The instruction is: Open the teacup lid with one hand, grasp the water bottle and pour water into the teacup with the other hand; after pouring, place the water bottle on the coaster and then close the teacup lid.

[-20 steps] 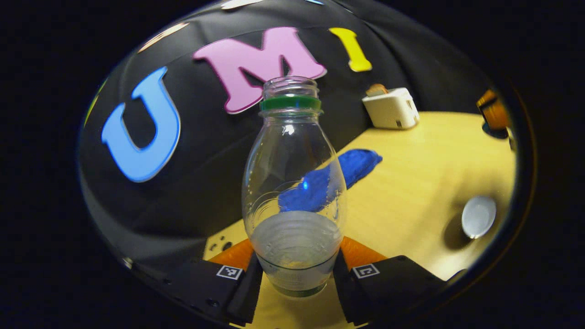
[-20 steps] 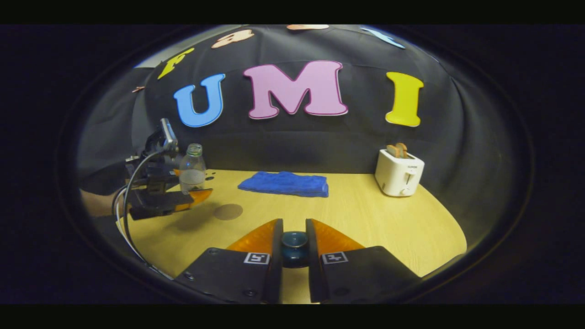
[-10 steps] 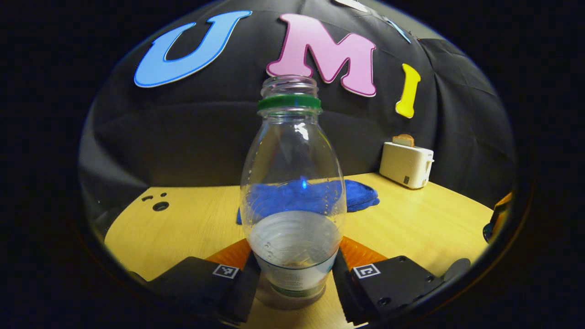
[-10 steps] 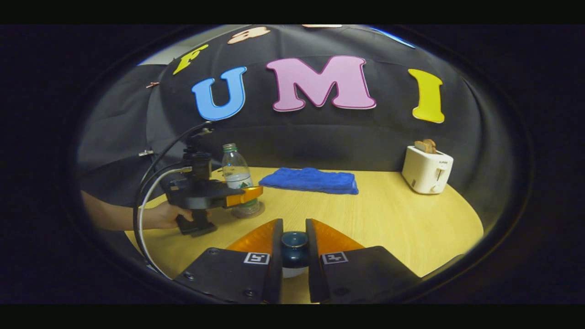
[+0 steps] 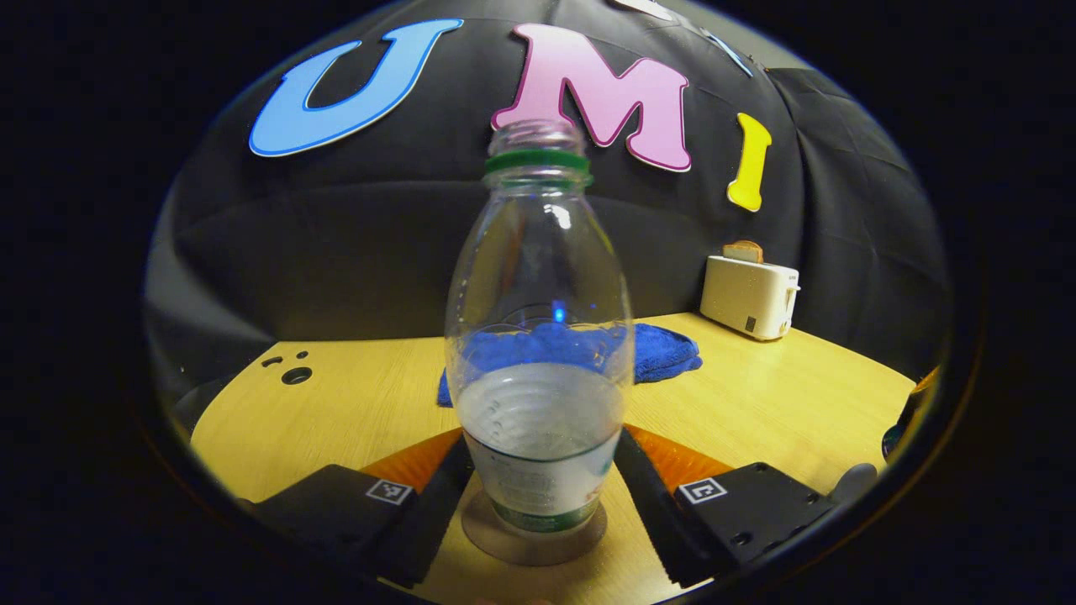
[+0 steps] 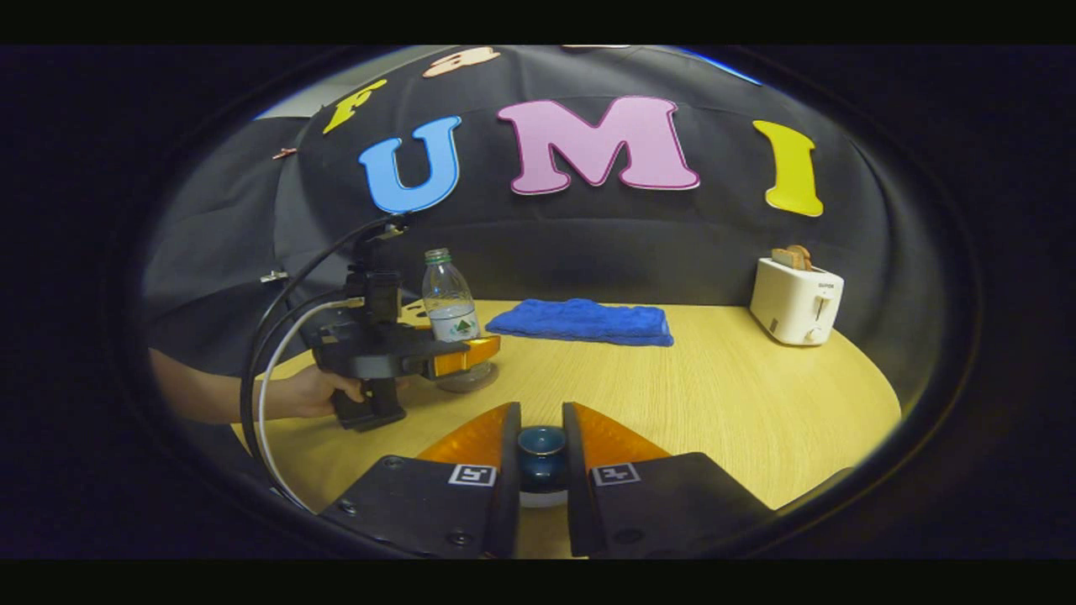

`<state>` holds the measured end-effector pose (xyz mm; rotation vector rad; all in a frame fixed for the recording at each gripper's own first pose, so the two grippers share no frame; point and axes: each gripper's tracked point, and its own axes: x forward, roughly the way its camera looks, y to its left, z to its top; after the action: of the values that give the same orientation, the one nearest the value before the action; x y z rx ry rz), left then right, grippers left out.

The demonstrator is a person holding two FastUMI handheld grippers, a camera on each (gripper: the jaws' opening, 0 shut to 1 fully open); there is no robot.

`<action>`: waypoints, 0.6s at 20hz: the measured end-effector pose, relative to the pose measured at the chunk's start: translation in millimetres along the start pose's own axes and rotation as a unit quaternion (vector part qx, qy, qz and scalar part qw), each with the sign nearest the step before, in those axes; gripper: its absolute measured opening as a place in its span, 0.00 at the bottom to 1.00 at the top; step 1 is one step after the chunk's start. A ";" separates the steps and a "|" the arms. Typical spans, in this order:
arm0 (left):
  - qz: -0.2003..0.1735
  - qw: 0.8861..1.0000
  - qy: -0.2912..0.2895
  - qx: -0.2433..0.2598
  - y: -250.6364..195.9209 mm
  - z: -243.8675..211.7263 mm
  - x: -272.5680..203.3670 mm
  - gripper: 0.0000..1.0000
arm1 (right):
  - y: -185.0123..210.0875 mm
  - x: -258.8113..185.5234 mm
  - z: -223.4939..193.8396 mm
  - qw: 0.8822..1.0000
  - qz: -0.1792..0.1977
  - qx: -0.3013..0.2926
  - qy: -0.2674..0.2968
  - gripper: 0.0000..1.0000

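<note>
Right tool (image 6: 541, 458): fingers drawn in close on either side of the teacup lid's dark blue knob (image 6: 541, 444) — both press on it, so it holds the lid.
Teacup lid: caught between the right tool's fingers at the near edge of the tabletop (image 6: 714, 403); a pale rim shows just under the knob, and whether the lid sits on the teacup cannot be told.
Left tool (image 5: 538, 487): fingers spread to either side of the water bottle's lower body, with a slight gap on each side in the left gripper view — open, not pressing. From the right gripper view it shows farther off at (image 6: 471, 353), with a hand (image 6: 324, 391) on its grip.
Water bottle (image 5: 538, 353): upright, uncapped, a green ring at the neck, water filling about the lower third; it also shows at (image 6: 450, 298) in the right gripper view.
Coaster (image 5: 531, 538): a flat grey-brown disc on the tabletop; the bottle's base stands on it.
Blue cloth (image 6: 582, 321): folded flat on the tabletop behind the bottle, towards the booth wall.
Toaster (image 6: 795, 300): white, at the far right of the tabletop, well apart from the bottle, with slices of bread sticking up from its slots.
</note>
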<state>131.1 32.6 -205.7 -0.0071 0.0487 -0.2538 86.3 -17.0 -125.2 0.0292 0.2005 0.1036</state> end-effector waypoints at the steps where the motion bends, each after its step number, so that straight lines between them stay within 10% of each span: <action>1: -0.002 1.000 0.005 0.000 -1.3 -1.1 -5.5 0.99 | -0.1 0.4 2.0 1.000 0.000 0.000 -0.002 0.27; 12: -0.013 0.999 0.042 -0.014 -14.3 -17.8 -96.3 0.99 | 1.9 18.5 -6.5 1.000 0.000 0.001 -0.010 0.27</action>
<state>33.6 42.9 -218.7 -0.0241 0.1358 -0.2799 102.9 -13.0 -135.2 0.0324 0.1814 0.1024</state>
